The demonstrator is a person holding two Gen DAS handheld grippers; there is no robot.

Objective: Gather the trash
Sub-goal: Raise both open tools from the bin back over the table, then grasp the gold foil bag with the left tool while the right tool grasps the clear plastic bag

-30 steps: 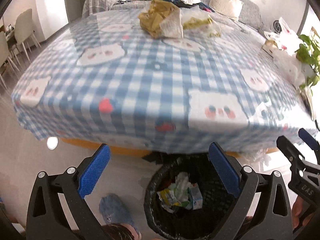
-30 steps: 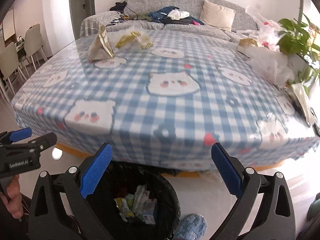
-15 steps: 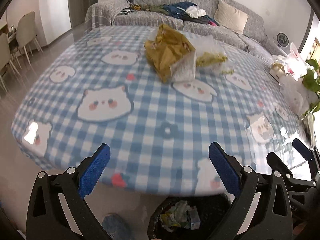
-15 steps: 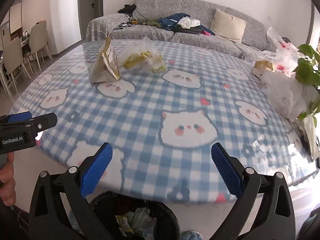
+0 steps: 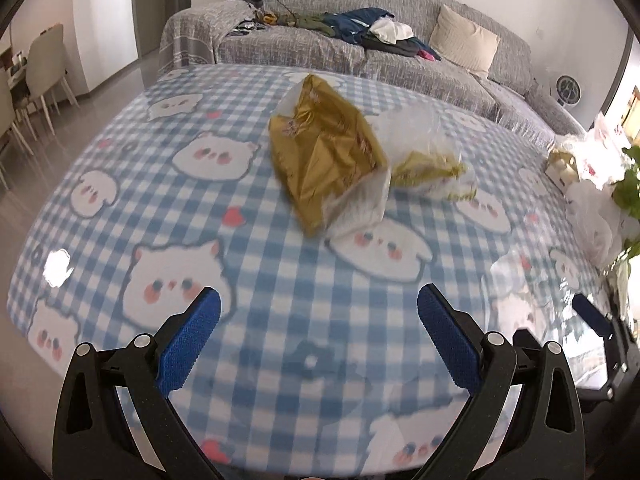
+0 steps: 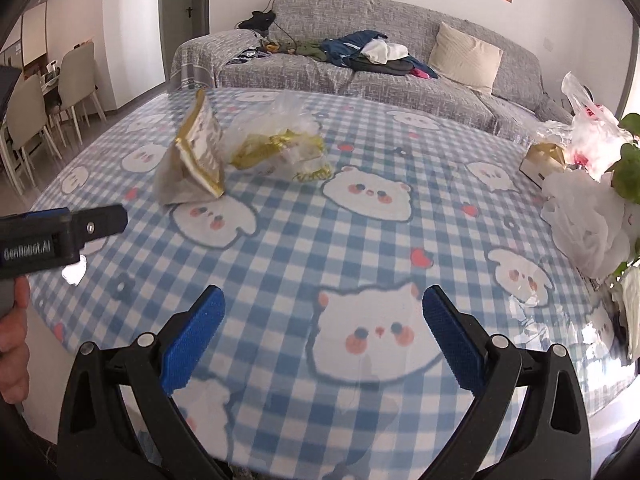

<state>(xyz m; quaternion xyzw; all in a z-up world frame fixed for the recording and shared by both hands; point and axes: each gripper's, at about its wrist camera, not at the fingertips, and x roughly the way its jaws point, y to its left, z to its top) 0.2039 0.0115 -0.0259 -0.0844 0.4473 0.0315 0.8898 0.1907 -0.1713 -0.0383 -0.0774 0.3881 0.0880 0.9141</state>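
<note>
A crumpled gold snack bag (image 5: 324, 160) lies on the blue checked tablecloth (image 5: 280, 272), and shows side-on in the right wrist view (image 6: 198, 156). Beside it lies a clear plastic bag with yellow wrappers (image 5: 428, 160), also in the right wrist view (image 6: 280, 140). My left gripper (image 5: 318, 340) is open and empty over the near table edge, well short of the gold bag. My right gripper (image 6: 322, 336) is open and empty over the near edge too. The left gripper's body shows at the left of the right wrist view (image 6: 60, 236).
White plastic bags (image 6: 588, 216), a small box (image 6: 544, 160) and a green plant (image 6: 628, 160) crowd the table's right side. A grey sofa (image 6: 360, 68) with clothes stands behind the table. Dining chairs (image 6: 44, 108) stand at the far left.
Both grippers rose from the black trash bin under the table edge and moved forward over the table. The bin has dropped out of view and the gold bag looks closer.
</note>
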